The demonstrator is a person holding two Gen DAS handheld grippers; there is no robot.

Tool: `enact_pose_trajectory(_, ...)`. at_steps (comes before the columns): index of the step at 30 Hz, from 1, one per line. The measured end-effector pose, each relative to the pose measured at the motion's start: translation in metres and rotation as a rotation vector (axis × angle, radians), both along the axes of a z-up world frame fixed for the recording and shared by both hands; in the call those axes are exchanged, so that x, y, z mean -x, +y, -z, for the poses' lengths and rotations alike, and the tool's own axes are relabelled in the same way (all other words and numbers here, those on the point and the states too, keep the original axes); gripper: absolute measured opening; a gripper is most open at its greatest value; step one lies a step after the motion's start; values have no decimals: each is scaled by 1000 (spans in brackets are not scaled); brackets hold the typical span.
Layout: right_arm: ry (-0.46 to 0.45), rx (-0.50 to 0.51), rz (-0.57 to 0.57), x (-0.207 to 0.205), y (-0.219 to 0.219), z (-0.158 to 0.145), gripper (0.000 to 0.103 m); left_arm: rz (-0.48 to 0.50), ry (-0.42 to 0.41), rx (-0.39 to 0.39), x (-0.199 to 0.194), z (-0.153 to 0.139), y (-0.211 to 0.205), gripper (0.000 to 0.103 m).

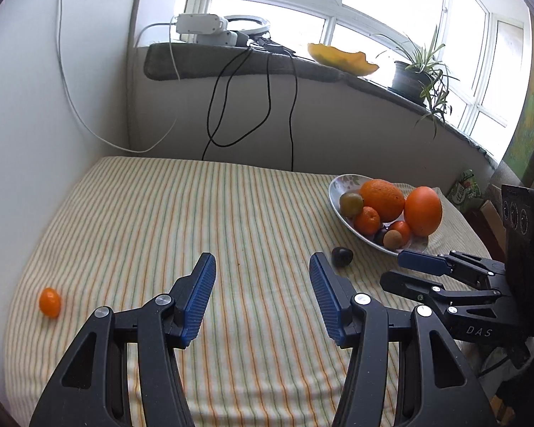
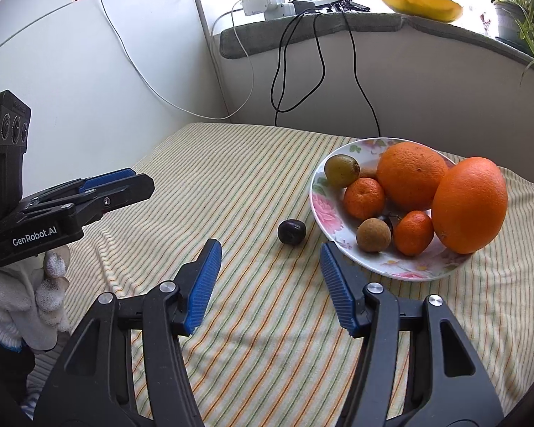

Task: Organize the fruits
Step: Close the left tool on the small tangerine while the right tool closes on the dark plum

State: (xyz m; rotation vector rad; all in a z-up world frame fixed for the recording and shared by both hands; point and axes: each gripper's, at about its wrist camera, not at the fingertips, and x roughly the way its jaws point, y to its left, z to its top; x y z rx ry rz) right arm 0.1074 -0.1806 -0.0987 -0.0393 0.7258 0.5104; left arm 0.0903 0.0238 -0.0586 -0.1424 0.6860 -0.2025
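A striped cloth [image 1: 160,220] is covering the table. Black cables [image 2: 317,60] are hanging down from the windowsill [image 1: 231,60], where a potted plant [image 1: 420,71] is sitting (leaves drooping).

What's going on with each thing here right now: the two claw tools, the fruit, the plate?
Left gripper: fingers apart, empty, above the cloth.
Right gripper: fingers apart, empty, pointing at the dark fruit.
Dark fruit: loose on the striped cloth, beside the plate, untouched.
Small orange fruit: alone on the cloth, far from the plate.
Flowered plate: holding several oranges and smaller fruits.
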Motion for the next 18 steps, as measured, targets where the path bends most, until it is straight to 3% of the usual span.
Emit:
enact_pose_trajectory(10, 80, 28, 82, -28, 12, 19, 37, -120, 35, -21, 36, 21, 56, 52)
enact_pose_trajectory(18, 89, 66, 112, -43, 22, 23, 37, -229, 64, 0, 49, 34, 103, 51)
